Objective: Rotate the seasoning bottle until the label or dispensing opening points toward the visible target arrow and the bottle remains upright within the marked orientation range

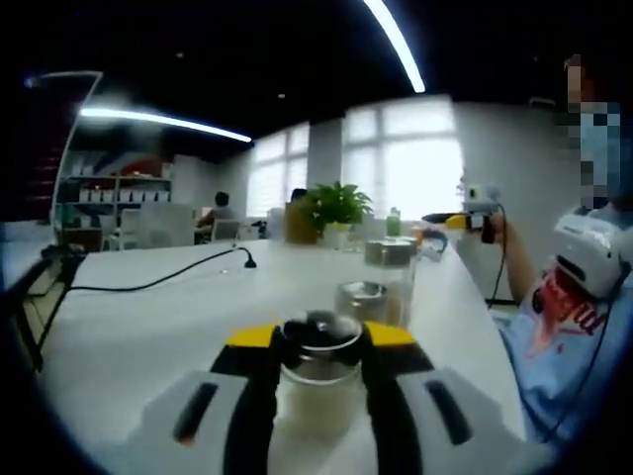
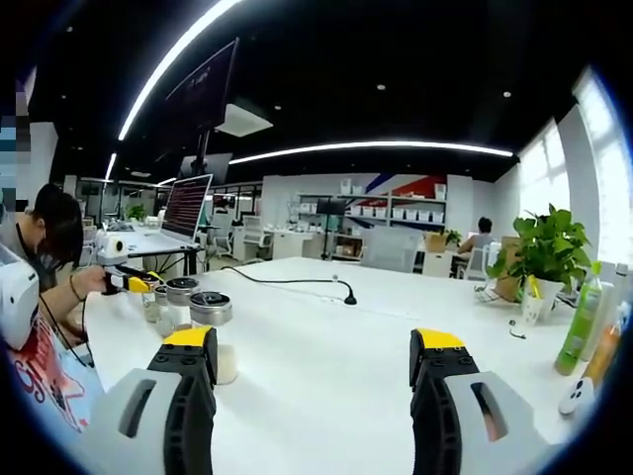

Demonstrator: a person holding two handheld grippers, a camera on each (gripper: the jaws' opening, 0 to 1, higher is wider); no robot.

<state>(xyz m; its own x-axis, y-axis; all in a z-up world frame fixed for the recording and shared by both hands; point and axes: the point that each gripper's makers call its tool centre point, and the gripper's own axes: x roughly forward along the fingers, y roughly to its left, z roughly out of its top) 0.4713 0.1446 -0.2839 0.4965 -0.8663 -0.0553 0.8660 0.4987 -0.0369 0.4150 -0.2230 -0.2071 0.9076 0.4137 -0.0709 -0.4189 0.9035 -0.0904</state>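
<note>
In the left gripper view a clear glass seasoning bottle [image 1: 318, 364] with a dark round lid stands upright on the white table [image 1: 148, 327]. My left gripper [image 1: 320, 338] is shut on it, with the yellow-tipped jaws pressed against its two sides. The right gripper [image 1: 457, 222] shows far off at the right in a person's hand. In the right gripper view my right gripper [image 2: 316, 346] is open above the table, with nothing between its jaws. The left gripper [image 2: 134, 283] appears small at the left beside the jars.
Two more lidded jars [image 1: 363, 297] [image 1: 389, 253] stand behind the held bottle. A potted plant [image 2: 547, 249], a green bottle [image 2: 584, 319], a black cable [image 2: 287, 281], a laptop [image 2: 186, 208] and a small white jar [image 2: 227, 364] are on the table. A person's blue shirt [image 1: 559, 346] is at the right.
</note>
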